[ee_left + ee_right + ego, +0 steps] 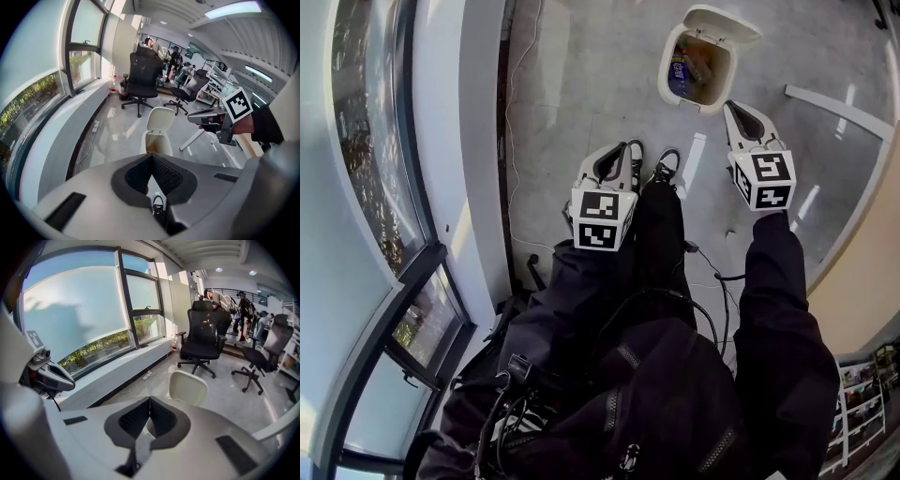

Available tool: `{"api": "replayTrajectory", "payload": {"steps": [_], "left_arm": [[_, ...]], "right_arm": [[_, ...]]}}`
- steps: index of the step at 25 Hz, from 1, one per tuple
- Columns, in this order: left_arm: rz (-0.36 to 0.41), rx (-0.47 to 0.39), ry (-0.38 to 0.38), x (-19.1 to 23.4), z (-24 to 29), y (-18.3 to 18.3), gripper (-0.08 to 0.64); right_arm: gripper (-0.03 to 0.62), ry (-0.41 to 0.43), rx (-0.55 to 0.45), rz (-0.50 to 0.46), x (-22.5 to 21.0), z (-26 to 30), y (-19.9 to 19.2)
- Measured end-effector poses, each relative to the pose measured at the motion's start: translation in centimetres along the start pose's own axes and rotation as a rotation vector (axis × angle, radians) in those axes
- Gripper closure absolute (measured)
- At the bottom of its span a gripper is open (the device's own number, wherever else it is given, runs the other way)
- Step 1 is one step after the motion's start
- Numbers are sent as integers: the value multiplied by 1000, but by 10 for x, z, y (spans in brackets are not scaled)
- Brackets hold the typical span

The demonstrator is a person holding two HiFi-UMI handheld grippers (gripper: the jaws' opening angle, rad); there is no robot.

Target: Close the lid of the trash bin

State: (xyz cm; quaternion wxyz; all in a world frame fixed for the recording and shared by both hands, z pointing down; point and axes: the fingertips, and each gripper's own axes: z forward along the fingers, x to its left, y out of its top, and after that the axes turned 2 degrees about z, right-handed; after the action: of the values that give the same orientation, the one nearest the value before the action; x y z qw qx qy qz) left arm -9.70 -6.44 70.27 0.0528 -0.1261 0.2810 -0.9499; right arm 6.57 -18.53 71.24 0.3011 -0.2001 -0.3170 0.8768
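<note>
The white trash bin [667, 58] stands on the grey floor ahead of me, its lid [722, 21] tipped up and back, with rubbish showing inside. My right gripper [732, 110] is shut and empty, its tip just short of the bin's near rim. My left gripper [617, 156] is lower left of the bin, well apart from it, also shut and empty. In the left gripper view the bin [157, 143] and raised lid [160, 119] lie beyond the closed jaws [151, 157]. The right gripper view shows the lid [188, 387] just past its closed jaws [149, 401].
A window wall with a low sill [478, 141] runs along the left, and a thin cable [517, 84] trails on the floor beside it. My shoes [666, 169] are below the grippers. Black office chairs [140, 79] stand behind the bin. A white desk frame [839, 112] is at right.
</note>
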Motion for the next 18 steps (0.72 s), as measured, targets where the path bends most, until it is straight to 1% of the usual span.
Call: {"api": "replayTrajectory", "payload": {"steps": [3, 8, 14, 18], "left_arm": [[-8, 27, -5, 3, 8, -19, 558], [-47, 64, -2, 11, 17, -47, 558], [-75, 92, -11, 14, 25, -71, 558], [-95, 103, -15, 15, 30, -83, 558]], "right_arm": [[588, -2, 9, -11, -9, 16, -6], [586, 7, 25, -44, -20, 40, -12], [586, -1, 22, -76, -40, 64, -4], [586, -14, 15, -120, -57, 76, 4]]}}
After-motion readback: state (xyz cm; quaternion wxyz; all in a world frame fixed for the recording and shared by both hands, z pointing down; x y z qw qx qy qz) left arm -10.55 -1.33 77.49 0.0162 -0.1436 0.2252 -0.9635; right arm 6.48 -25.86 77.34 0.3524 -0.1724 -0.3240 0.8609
